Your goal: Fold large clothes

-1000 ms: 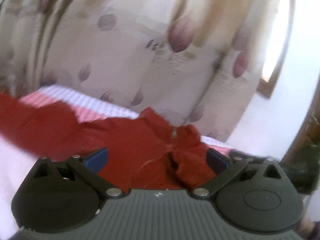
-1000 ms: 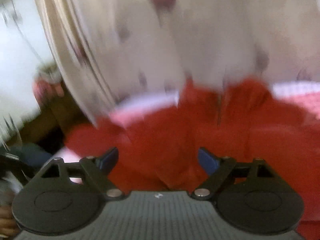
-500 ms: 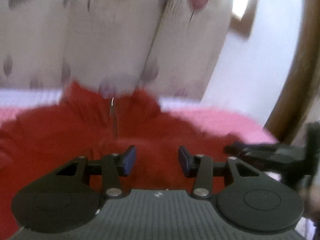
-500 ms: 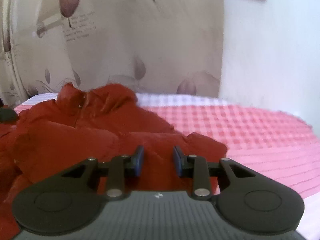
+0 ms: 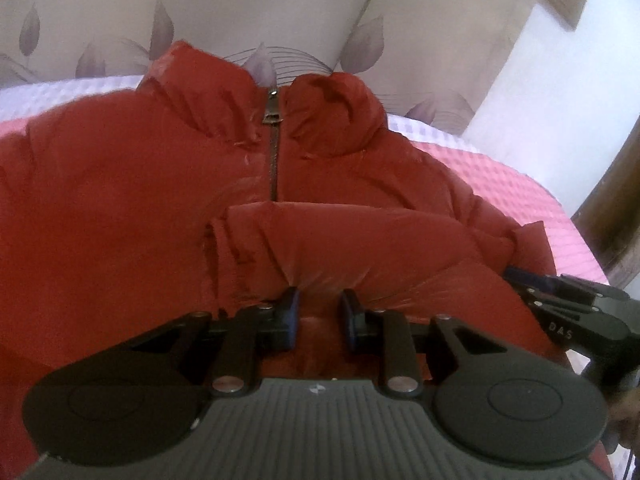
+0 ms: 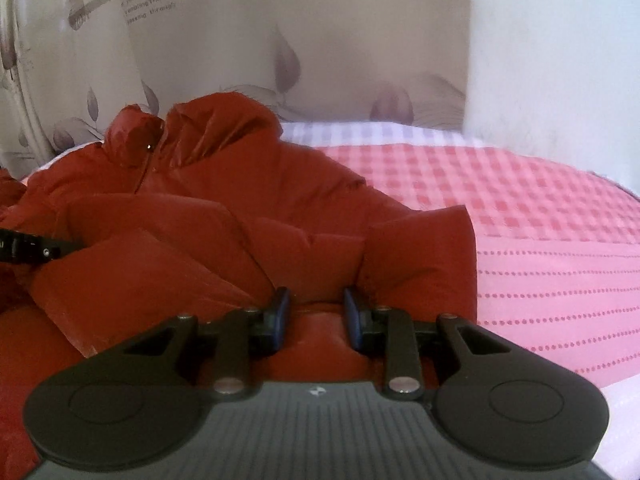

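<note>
A red puffer jacket (image 5: 120,184) lies zipped on the bed, collar toward the wall, its zipper (image 5: 274,148) running down the middle. One sleeve (image 5: 360,240) is folded across the chest. My left gripper (image 5: 318,308) is shut on a pinch of that sleeve's padded fabric. The jacket also shows in the right wrist view (image 6: 248,184). My right gripper (image 6: 316,312) is shut on the jacket fabric near its right edge, by a folded flap (image 6: 420,252). The right gripper's body shows in the left wrist view (image 5: 576,312).
The jacket rests on a pink checked bedspread (image 6: 520,208) with a white band at the head. A floral curtain (image 5: 280,12) hangs behind the bed. A white wall (image 6: 560,40) stands at the right, and a wooden frame (image 5: 616,220) at the far right.
Both grippers have come down from the open onto the jacket and closed on its fabric. The sleeve now lies folded across the chest.
</note>
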